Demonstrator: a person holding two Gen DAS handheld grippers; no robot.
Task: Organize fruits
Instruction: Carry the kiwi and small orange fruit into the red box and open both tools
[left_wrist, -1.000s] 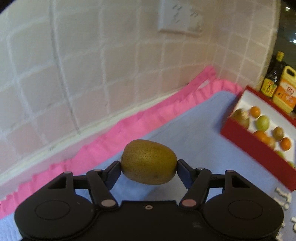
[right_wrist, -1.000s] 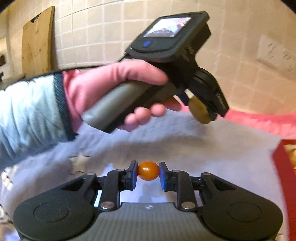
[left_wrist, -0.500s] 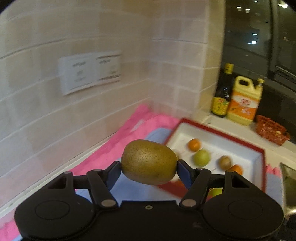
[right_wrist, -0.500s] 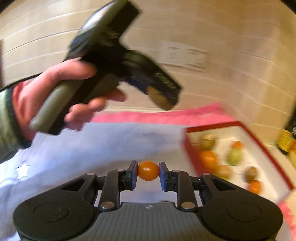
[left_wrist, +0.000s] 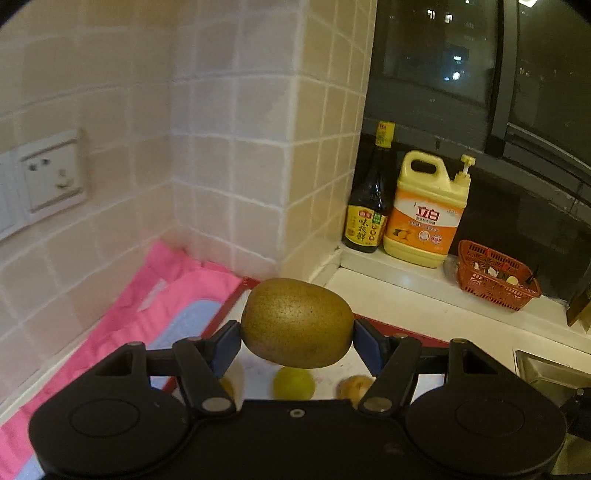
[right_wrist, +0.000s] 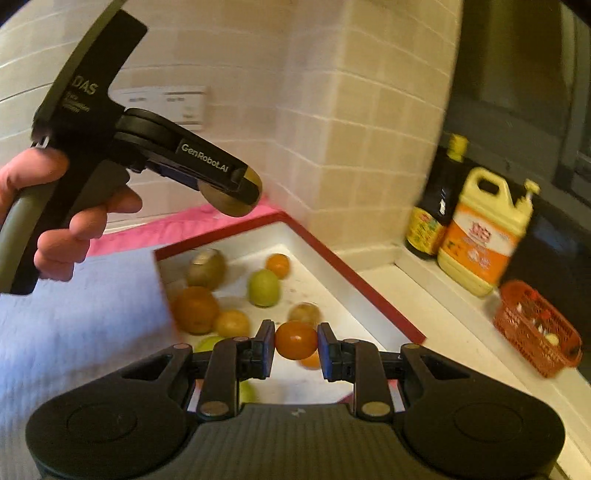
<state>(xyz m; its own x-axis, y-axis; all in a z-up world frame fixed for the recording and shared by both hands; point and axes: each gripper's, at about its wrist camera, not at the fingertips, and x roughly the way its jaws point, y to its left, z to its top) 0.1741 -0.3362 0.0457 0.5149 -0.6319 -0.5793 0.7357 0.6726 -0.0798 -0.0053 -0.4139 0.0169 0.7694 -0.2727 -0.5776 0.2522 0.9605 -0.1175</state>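
Note:
My left gripper is shut on a brown kiwi, held above the red-rimmed white tray. In the right wrist view that same gripper, held by a person's hand, hangs over the far left corner of the tray. My right gripper is shut on a small orange fruit above the tray's near part. Several fruits lie in the tray: a kiwi, a large orange, a green fruit and small oranges.
A dark sauce bottle and a yellow detergent jug stand on the ledge behind the tray, with a small red basket to their right. A pink-edged blue cloth covers the counter left of the tray. Tiled walls meet in a corner.
Both grippers have swung to the right, from over the blue cloth to over the tray, each still holding its fruit. The ledge with bottles and basket has come into view.

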